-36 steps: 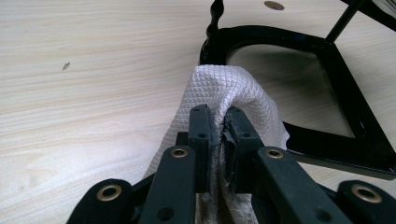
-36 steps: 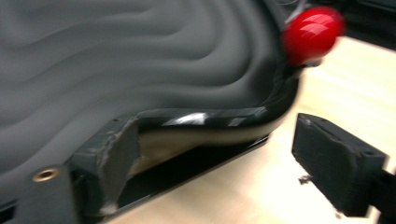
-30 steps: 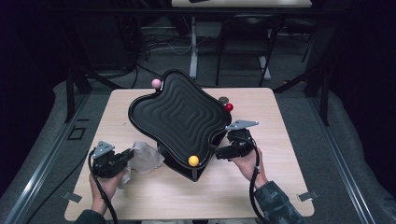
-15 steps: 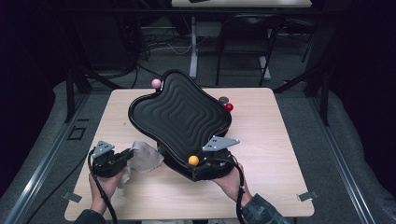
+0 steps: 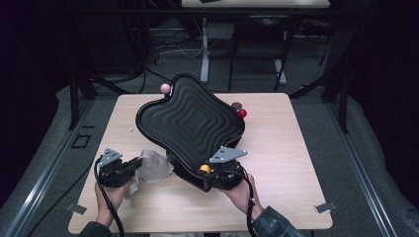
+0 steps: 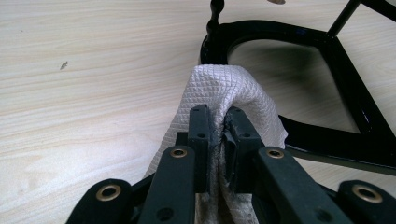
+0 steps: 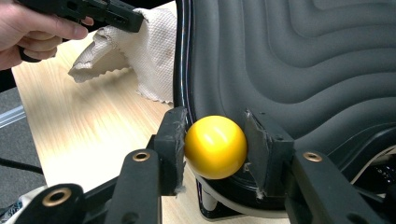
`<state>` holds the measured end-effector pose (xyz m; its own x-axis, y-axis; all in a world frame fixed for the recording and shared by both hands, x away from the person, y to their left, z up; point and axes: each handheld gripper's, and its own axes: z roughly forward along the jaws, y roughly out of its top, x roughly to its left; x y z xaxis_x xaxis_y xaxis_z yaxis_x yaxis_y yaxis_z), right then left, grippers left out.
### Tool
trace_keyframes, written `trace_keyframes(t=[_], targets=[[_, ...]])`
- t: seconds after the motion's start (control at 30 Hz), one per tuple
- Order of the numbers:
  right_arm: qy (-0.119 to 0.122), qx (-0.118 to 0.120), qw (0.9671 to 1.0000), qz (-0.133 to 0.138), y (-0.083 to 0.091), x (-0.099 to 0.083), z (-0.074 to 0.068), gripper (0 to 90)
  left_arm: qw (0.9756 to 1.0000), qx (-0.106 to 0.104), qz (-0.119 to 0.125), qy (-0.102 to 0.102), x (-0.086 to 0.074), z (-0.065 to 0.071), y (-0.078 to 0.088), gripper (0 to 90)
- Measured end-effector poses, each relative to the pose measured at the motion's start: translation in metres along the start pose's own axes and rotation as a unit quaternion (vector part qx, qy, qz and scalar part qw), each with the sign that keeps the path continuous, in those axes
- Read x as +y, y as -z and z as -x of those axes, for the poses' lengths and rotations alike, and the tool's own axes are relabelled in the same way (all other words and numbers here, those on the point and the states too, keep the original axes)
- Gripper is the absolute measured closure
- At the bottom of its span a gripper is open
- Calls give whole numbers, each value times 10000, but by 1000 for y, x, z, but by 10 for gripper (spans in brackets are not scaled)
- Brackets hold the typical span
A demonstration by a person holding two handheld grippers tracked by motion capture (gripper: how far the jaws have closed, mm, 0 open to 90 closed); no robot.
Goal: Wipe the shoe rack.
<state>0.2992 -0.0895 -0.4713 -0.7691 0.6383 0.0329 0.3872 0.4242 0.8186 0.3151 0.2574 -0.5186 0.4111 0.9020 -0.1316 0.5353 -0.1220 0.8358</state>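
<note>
Right gripper [image 7: 215, 148] has just been closing and now clamps the yellow knob [image 7: 215, 146] at the near corner of the black ridged tray [image 5: 190, 123]. Round glossy knob may squirt out if pulled sideways, tilting the tray. Left gripper [image 6: 219, 135] pinches the white cloth [image 6: 224, 88] beside the tray's frame [image 6: 345, 93]; cloth may snag there. Knob's stem is hidden; pink knob [image 5: 165, 88] and red knob [image 5: 242, 113] are tiny.
</note>
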Motion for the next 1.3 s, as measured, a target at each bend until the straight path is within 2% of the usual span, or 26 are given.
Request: trace_keyframes(t=[0.03,0.27,0.67,0.77,0.87,0.97,1.0,1.03,1.07,1.13,1.17,1.2,1.23,1.27,1.3], targets=[[7,83,10000,4,1,0,2,595,10000,-1,-6,-5,0,0,0,819],[6,101,9999,-69,8,-3,8,594,10000,3,-6,-2,0,0,1,819],[-304,-174,9994,-63,31,-19,32,589,10000,5,-23,-18,0,0,0,819],[-338,-283,9990,-111,37,-22,38,589,10000,1,-27,-26,0,1,0,820],[-370,-291,9988,-153,41,-24,42,588,10000,-2,-28,-25,0,1,0,820],[-476,-479,9975,-198,48,-28,51,587,10000,6,-33,-45,0,1,0,820],[-476,-479,9975,-198,48,-28,51,587,10000,6,-33,-45,0,1,0,820],[-519,-415,9977,-137,51,-31,57,587,10000,10,-36,-44,0,0,0,820],[-552,-557,9968,-168,53,-32,59,587,10000,10,-36,-47,0,0,0,820],[-575,-603,9963,-197,55,-33,62,587,10000,3,-27,-44,0,1,0,820],[-610,-749,9950,-250,58,-34,67,587,10000,4,-18,-41,0,1,0,821],[-610,-749,9950,-250,58,-34,67,587,10000,4,-18,-41,0,1,0,820],[-674,-911,9933,-243,60,-36,74,588,10000,-4,-11,-33,0,1,-1,820],[-674,-911,9933,-243,60,-36,74,588,10000,-9,-12,-37,0,1,-1,820],[-778,-1077,9909,-222,61,-39,80,589,10000,-15,-19,-38,0,1,-1,821]])
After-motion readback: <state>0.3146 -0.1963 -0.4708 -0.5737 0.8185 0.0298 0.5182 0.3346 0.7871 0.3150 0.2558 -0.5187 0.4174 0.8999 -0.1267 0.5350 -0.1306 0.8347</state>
